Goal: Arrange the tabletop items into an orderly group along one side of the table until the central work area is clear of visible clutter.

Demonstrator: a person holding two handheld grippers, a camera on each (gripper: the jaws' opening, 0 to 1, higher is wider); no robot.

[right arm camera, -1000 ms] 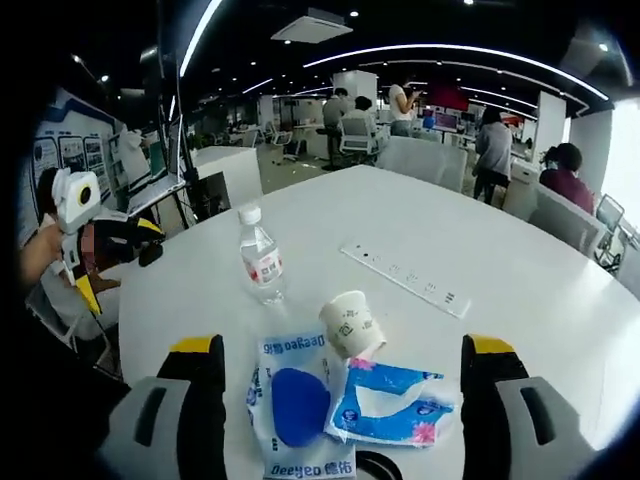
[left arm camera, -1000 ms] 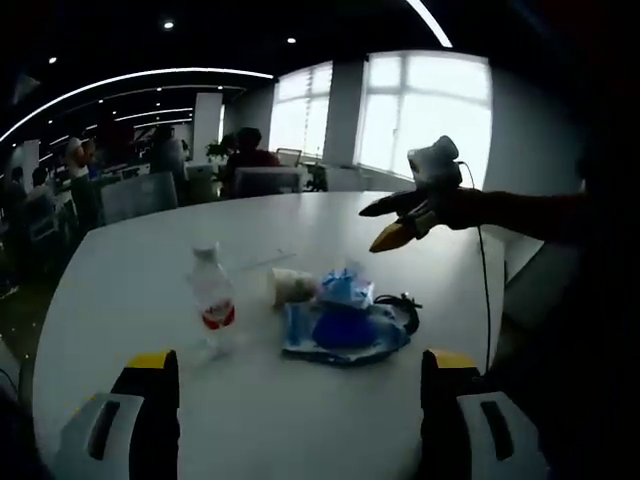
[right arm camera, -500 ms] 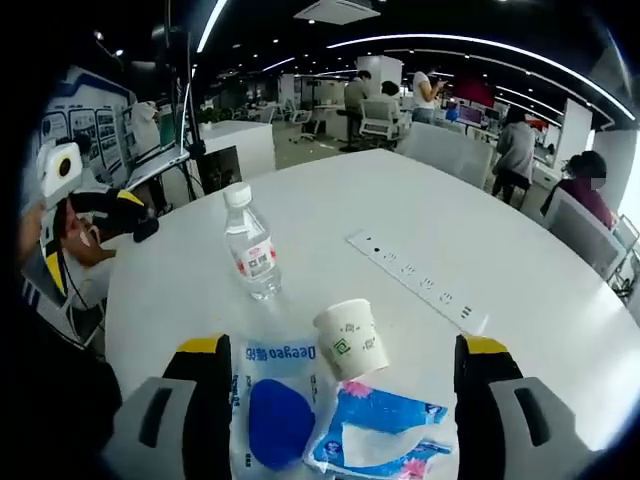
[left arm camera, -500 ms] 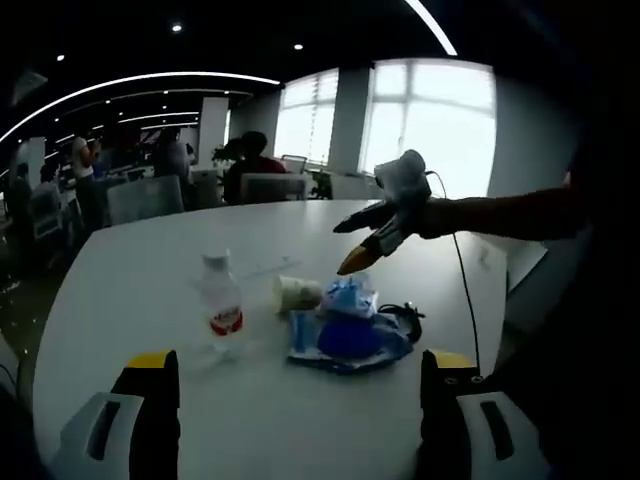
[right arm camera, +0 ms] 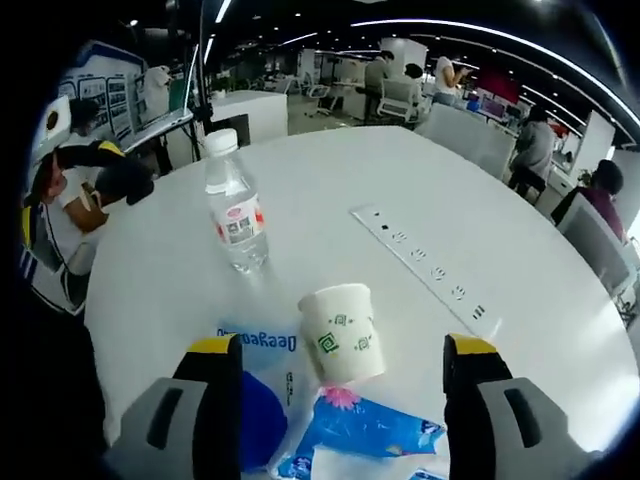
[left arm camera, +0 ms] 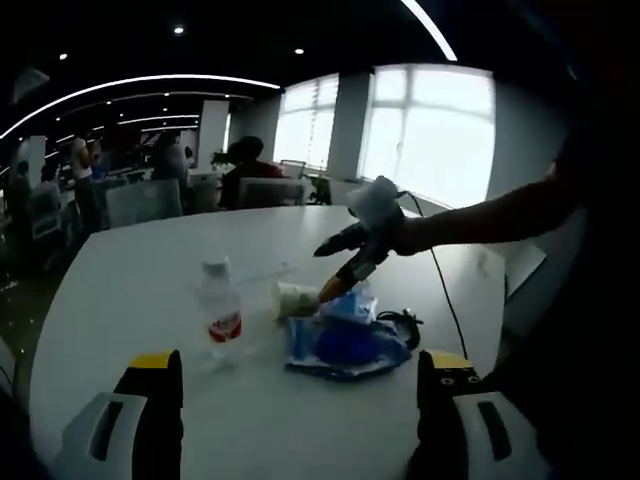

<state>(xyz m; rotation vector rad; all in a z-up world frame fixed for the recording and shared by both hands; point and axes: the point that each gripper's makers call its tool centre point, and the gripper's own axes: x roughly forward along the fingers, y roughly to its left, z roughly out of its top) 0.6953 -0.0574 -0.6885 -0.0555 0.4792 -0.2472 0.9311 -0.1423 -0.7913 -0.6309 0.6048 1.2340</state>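
Observation:
On the round white table (left arm camera: 130, 270) stand a clear water bottle (left arm camera: 218, 315) with a red label and a paper cup (left arm camera: 293, 298). Beside the cup lie blue packets (left arm camera: 345, 342). My right gripper (left arm camera: 325, 272) reaches in from the right, open, with its tips just over the cup. In the right gripper view the cup (right arm camera: 340, 320) stands upright just ahead of my right gripper (right arm camera: 342, 352), framed by its open jaws and untouched. The bottle (right arm camera: 235, 225) is beyond it to the left, and the blue wipes pack (right arm camera: 255, 400) and tissue pack (right arm camera: 360, 435) lie below. My left gripper (left arm camera: 300, 375) stands open at the near table edge.
A white power strip (right arm camera: 425, 270) lies across the table beyond the cup. A black cable (left arm camera: 405, 322) curls next to the packets. Chairs and people fill the room behind. The left gripper (right arm camera: 40, 235) and a hand show at the table's far left edge.
My right gripper has come down and forward to the paper cup, which now looms larger between its jaws. The left gripper has barely moved. Nothing on the table has shifted.

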